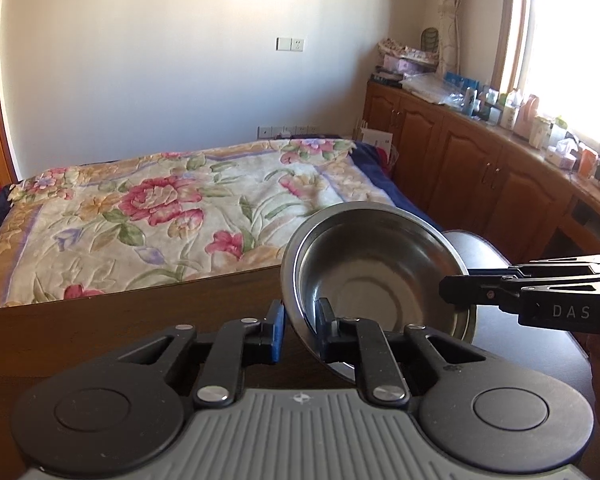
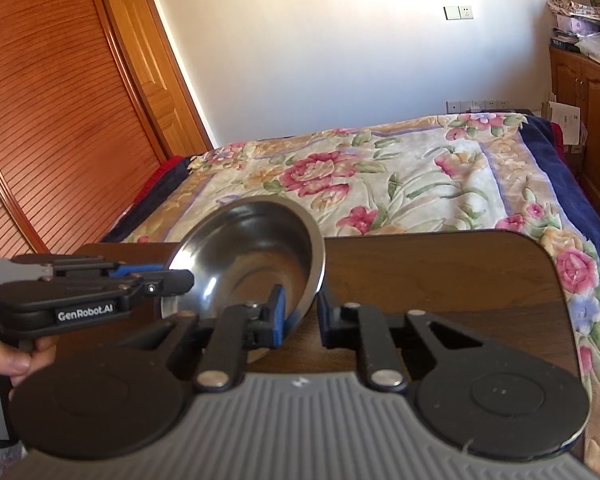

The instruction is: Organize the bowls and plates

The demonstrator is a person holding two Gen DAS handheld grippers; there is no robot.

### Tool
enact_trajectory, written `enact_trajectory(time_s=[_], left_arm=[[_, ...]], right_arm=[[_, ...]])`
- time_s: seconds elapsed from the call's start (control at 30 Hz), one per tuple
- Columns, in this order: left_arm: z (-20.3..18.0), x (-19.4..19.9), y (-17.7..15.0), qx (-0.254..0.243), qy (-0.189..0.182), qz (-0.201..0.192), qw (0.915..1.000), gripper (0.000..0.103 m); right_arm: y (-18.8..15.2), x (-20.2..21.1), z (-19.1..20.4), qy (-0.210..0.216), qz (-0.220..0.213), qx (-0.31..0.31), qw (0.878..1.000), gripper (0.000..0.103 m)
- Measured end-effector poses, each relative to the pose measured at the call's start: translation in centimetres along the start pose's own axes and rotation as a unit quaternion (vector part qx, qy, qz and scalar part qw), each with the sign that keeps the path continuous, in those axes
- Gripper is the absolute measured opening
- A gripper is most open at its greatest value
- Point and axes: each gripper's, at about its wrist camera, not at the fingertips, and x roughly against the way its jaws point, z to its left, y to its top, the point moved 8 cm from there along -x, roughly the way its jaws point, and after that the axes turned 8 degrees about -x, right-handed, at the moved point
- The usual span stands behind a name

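Note:
A single stainless steel bowl (image 1: 372,280) is clamped from two sides over the dark wooden table (image 1: 140,328). My left gripper (image 1: 300,330) is shut on the bowl's near-left rim, one blue-padded finger inside and one outside. My right gripper (image 1: 446,292) comes in from the right, its tips closed on the opposite rim. In the right wrist view the same bowl (image 2: 252,256) tilts with its hollow toward the camera. There my right gripper (image 2: 300,316) pinches its right rim and my left gripper (image 2: 188,282) grips its left rim. A person's hand (image 2: 16,360) holds the left handle.
The table (image 2: 440,280) has a rounded far-right corner. Beyond it lies a bed with a floral blanket (image 1: 160,208). Wooden cabinets (image 1: 480,168) with a cluttered top run along the right under a window. A slatted wooden door (image 2: 60,120) stands at the left.

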Motion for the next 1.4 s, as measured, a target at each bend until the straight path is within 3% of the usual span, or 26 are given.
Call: enact_trajectory(time_s=[0.83,1.4], left_arm=[[-3.4,10.2,0.9,-0.032,-0.013,-0.057,0.9978,0.018],[-5.1,16.6,-1.0,-0.042,-0.016,-0.084,0.9954,0.018]], right_arm=[[0.8,8.4,2.7,-0.01,-0.051,0.022,0.998,0.015],[-0.6,13.0,4.7,-0.005,-0.076,0.038,0.996,0.015]])
